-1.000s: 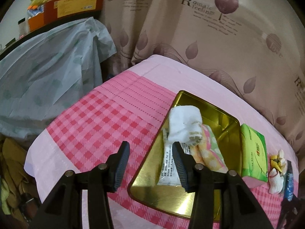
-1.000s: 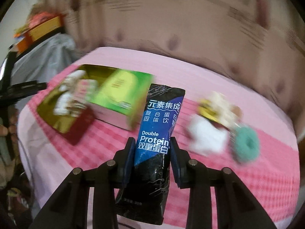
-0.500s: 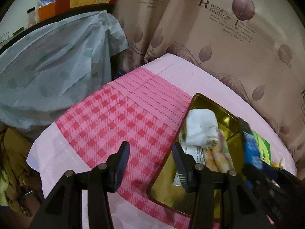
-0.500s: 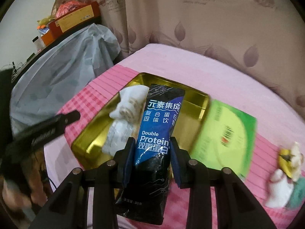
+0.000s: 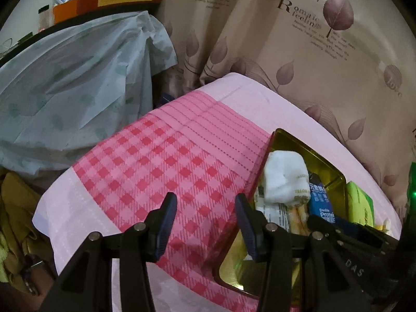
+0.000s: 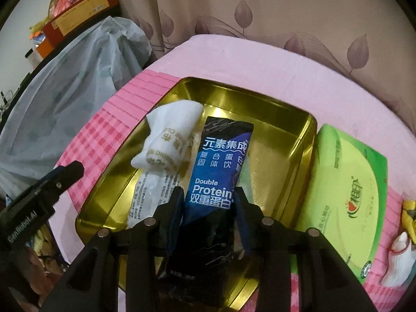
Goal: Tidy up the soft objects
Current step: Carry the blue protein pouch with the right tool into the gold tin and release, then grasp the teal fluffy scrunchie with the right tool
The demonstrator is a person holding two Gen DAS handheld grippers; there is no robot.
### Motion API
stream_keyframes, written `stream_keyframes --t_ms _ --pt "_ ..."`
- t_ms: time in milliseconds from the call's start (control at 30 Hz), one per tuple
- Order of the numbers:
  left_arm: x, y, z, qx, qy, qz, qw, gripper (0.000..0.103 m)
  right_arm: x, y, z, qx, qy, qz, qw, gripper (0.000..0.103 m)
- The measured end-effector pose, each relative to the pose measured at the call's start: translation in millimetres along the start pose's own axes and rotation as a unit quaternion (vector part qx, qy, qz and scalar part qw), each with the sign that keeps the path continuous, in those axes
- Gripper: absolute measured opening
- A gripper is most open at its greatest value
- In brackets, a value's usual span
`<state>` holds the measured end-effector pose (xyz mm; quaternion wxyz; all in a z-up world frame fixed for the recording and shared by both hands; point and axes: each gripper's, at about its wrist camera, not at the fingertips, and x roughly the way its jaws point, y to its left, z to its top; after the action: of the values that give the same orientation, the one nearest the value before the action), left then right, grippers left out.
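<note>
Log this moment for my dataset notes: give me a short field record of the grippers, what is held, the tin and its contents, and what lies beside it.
left gripper: open, empty, over the checked cloth beside the tin
right gripper: shut on the protein sachet, over the tin
gold tin: open, on the cloth
tin contents: white rolled cloth, clear printed packet
beside the tin: green tissue pack, white and yellow soft toys past it
</note>
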<state>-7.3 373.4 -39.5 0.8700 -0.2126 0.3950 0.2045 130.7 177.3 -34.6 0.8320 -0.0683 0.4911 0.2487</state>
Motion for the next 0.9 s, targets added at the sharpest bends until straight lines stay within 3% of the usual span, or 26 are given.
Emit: stream_keyframes --t_ms 100,300,433,567,700,900 --pt "-1.7 -1.5 -0.6 0.006 -0.006 0.005 0.9999 0.047 -9.1 1.5 -4.3 -0.007 -0.009 0.003 1.000 0.056" --pt "-7.9 -7.5 -4.5 0.012 -0.019 0.015 0.9996 0.047 -52.6 -13.3 -20.3 -0.015 -0.037 0.017 0.999 0.057" --pt "-21.3 -22.6 -7.1 0.037 -0.034 0.028 0.9984 0.047 -98.9 -46.1 -40.2 -0.013 -0.083 -0.007 0.996 0.061" --pt "-34.9 -48.7 -12.6 0.067 -0.039 0.021 0.9968 0.047 -143.6 -110.3 -71.8 0.013 -0.121 -0.074 0.990 0.065" --pt "-43.0 -91.5 -21.7 0.099 -0.034 -0.005 0.9945 0.048 -166.5 -180.6 -102.0 0.054 -0.117 -0.145 0.981 0.065" --pt "-49.3 -171.6 -42.0 0.167 -0.018 -0.057 0.9842 0.050 -181.4 -275.6 -145.2 0.137 -0.110 -0.185 0.967 0.065"
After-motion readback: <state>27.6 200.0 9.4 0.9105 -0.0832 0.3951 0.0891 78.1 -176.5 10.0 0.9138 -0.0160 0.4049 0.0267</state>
